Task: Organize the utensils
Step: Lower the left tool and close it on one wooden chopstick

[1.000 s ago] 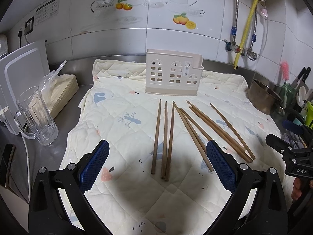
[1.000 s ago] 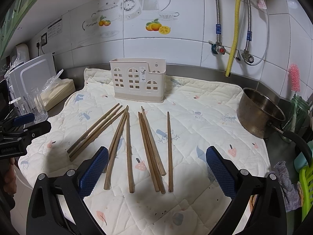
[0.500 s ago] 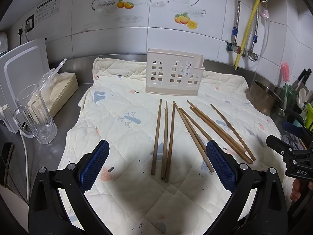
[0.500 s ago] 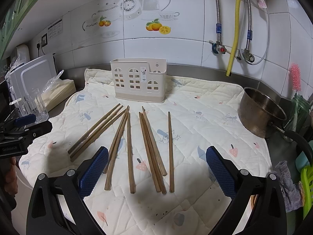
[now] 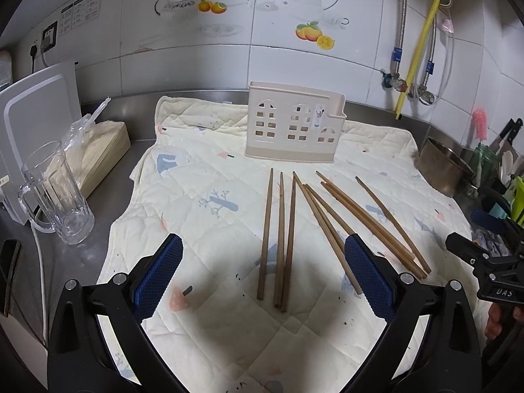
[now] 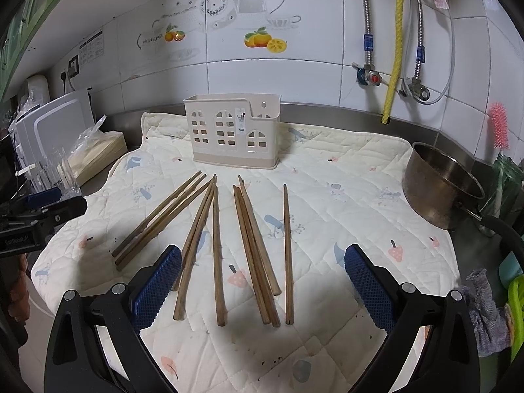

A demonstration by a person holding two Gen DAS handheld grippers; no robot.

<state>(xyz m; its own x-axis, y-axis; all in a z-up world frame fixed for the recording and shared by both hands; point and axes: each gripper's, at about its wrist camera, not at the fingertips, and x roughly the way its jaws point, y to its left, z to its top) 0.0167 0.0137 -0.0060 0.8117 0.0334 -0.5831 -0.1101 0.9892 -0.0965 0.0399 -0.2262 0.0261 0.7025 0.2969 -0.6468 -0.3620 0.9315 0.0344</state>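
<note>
Several brown wooden chopsticks [image 5: 281,239] [image 6: 252,249] lie fanned out on a cream quilted mat [image 5: 203,196] [image 6: 344,203]. Behind them stands a beige utensil holder [image 5: 294,127] [image 6: 232,134] with window-shaped cutouts, upright near the wall. My left gripper [image 5: 262,273] hovers open over the near part of the mat, its blue pads apart with nothing between them. My right gripper [image 6: 262,281] is likewise open above the near ends of the chopsticks. Each gripper shows at the edge of the other's view, held by a hand.
A glass mug [image 5: 55,193] and a bagged stack [image 5: 98,150] sit left of the mat, beside a white board [image 5: 36,104]. A metal pot [image 6: 442,186] stands at the right, with a pink brush [image 6: 499,124], a rag [image 6: 488,311] and pipes [image 6: 393,49] on the tiled wall.
Both grippers have shifted only slightly; the views drifted a little. The chopsticks and holder have not moved.
</note>
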